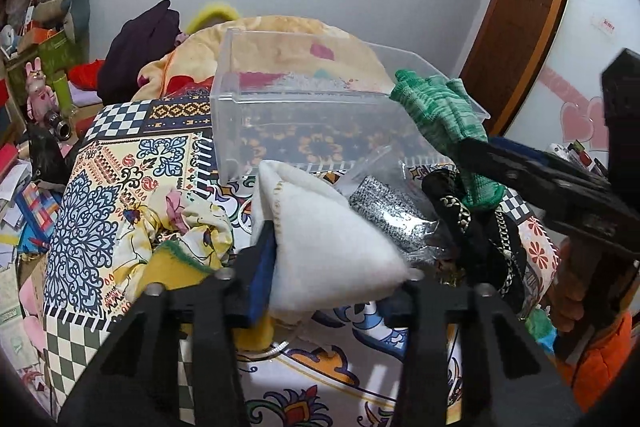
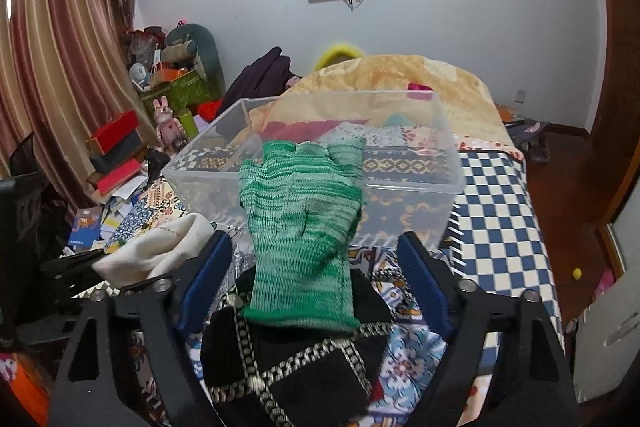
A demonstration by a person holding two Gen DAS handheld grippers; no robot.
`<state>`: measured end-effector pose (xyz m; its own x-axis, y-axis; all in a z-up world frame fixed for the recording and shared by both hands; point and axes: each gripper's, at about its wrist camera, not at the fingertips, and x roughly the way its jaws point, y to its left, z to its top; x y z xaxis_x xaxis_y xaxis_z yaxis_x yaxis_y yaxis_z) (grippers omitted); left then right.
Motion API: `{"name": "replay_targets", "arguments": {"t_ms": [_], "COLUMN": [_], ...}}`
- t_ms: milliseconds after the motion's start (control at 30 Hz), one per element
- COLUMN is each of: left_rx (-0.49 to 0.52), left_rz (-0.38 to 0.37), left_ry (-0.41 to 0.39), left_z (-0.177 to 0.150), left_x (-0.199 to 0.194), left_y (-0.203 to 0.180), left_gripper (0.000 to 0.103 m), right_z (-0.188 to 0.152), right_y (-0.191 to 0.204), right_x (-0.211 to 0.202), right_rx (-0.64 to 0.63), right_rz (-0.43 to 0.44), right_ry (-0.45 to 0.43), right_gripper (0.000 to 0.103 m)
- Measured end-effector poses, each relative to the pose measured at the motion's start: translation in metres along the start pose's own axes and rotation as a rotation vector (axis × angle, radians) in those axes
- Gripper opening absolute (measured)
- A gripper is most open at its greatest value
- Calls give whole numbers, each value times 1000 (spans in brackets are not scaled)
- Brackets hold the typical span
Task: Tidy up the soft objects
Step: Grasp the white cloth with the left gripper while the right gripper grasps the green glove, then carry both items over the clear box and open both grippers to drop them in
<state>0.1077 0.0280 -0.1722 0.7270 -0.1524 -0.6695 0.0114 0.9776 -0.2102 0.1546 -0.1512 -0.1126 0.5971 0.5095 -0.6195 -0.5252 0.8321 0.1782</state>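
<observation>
A clear plastic bin (image 1: 256, 131) (image 2: 416, 195) stands on the patterned bedspread. My left gripper (image 1: 332, 267) is shut on a white soft cloth (image 1: 320, 239), held above the spread in front of the bin; the cloth also shows in the right wrist view (image 2: 160, 251). My right gripper (image 2: 312, 263) has its jaws wide apart around a green knit glove (image 2: 300, 227) (image 1: 444, 115), which hangs up toward the bin's near wall. I cannot see what holds the glove. A black cloth with a chain trim (image 2: 280, 367) (image 1: 476, 227) lies under it.
A silver sparkly pouch (image 1: 392, 207), a floral cloth (image 1: 192, 227) and a yellow cloth (image 1: 172, 271) lie on the bedspread (image 1: 100, 207). An orange blanket (image 2: 400, 75) is heaped behind the bin. Boxes and toys (image 2: 160, 115) crowd the left.
</observation>
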Motion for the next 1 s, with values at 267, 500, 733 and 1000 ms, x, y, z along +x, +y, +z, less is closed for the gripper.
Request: {"name": "replay_targets", "arguments": {"t_ms": [267,500,733,1000], "left_rx": [-3,12,30,37], "left_rz": [-11,-10,-5,0], "left_ry": [-25,-94,-200,-315], "left_z": [2,16,50,92], "left_x": [-12,-38,-64,-77], "left_y": [1,-6,-8,-13], "left_gripper": [14,14,14,14], "right_z": [-6,1,17,44], "right_y": [0,-3,-6,-15], "right_x": [5,-19,-41,-49], "right_rx": [1,2,-2,-6], "right_rz": [22,21,15,-11], "right_ry": [30,-28,-101,-174], "right_gripper": [31,27,27,27]}}
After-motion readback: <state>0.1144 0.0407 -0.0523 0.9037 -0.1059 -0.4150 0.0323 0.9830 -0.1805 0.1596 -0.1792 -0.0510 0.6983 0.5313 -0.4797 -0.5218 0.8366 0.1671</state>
